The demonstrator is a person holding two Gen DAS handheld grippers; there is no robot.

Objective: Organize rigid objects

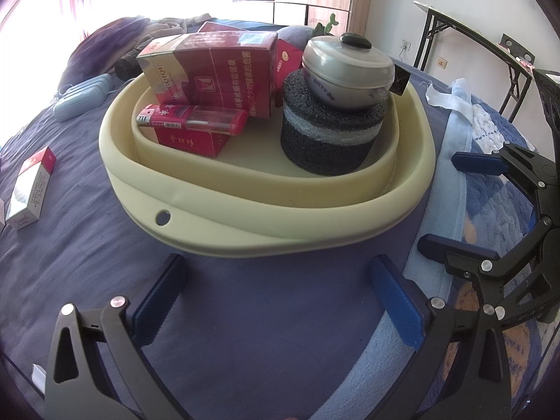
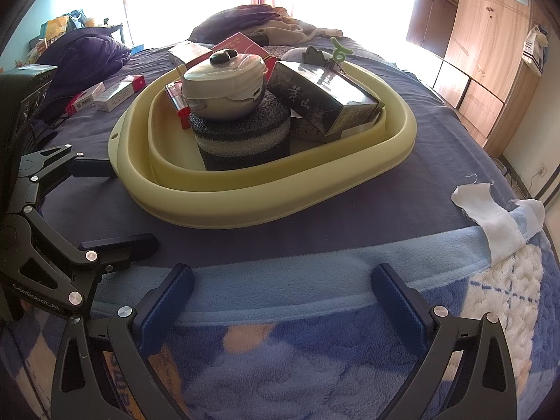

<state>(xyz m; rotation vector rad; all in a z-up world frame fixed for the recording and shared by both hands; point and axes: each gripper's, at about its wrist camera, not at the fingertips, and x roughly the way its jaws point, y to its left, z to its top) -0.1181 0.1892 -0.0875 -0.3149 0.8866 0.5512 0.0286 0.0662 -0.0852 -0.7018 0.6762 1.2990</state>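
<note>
I am looking at a cream, soft-rimmed oval basin sitting on the purple bedspread. Inside it a grey lidded toy pot is resting on a dark, coarse foam cylinder banded in pale grey. Beside that, a glossy red carton with Chinese print is leaning over a translucent red lighter, which is lying on a smaller red pack. A dark box with pale calligraphy is lying at the basin's far side. A white-and-red pack is lying outside, well apart. My left gripper and right gripper are both hanging spread apart, holding nothing, near the basin.
</note>
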